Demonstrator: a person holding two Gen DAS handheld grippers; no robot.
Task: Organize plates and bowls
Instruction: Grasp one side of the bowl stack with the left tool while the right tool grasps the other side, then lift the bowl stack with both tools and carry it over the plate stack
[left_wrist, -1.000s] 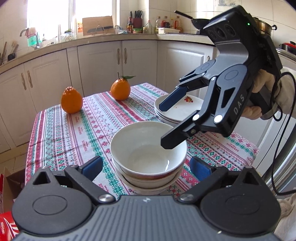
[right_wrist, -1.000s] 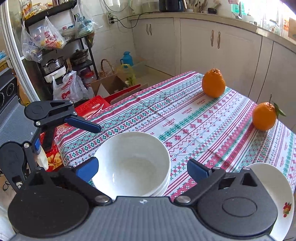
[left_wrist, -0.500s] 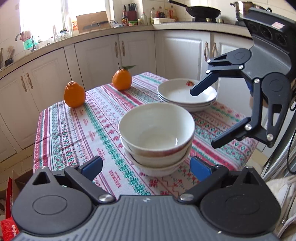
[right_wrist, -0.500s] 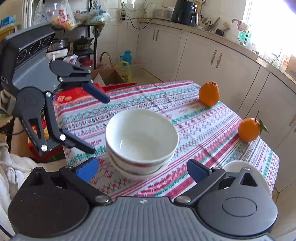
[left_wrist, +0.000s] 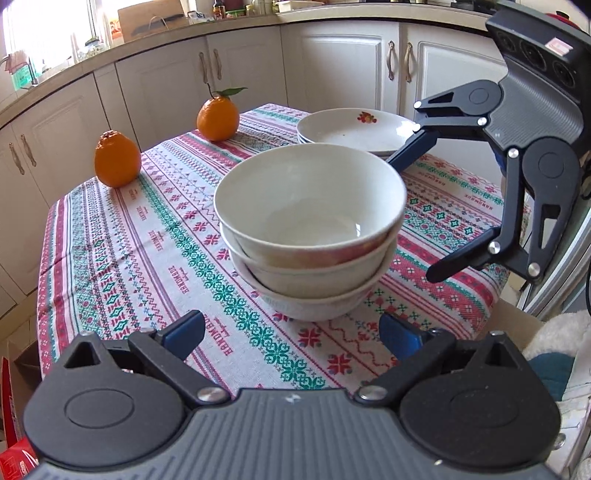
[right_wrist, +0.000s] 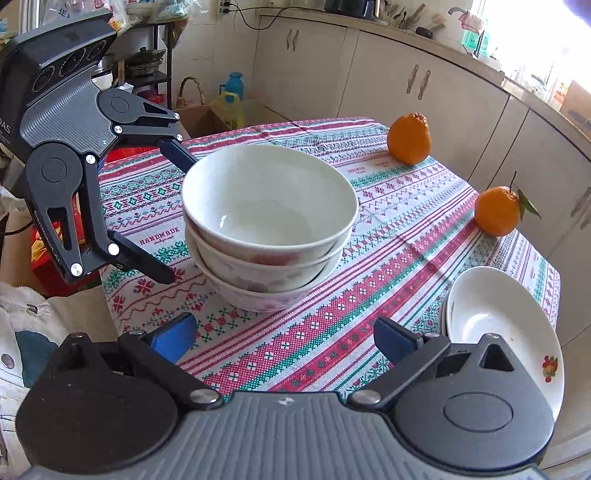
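Observation:
A stack of three white bowls (left_wrist: 310, 229) stands on the patterned tablecloth (left_wrist: 155, 236); it also shows in the right wrist view (right_wrist: 266, 225). A stack of white plates (left_wrist: 354, 131) with a fruit print sits behind the bowls, and at the lower right in the right wrist view (right_wrist: 506, 325). My left gripper (left_wrist: 291, 332) is open and empty, just short of the bowls. My right gripper (right_wrist: 286, 339) is open and empty, near the bowls; it shows in the left wrist view (left_wrist: 417, 214) to the right of the bowls.
Two oranges (left_wrist: 118, 158) (left_wrist: 217, 118) sit at the far side of the table. White kitchen cabinets (left_wrist: 332, 66) run behind it. A shelf with pots and bags (right_wrist: 144, 62) and boxes on the floor (right_wrist: 221, 114) stand beyond the table's other side.
Both grippers have drawn back from the bowl stack and dropped lower. The right gripper, earlier above the top bowl, now sits beside the stack. The bowls stay put.

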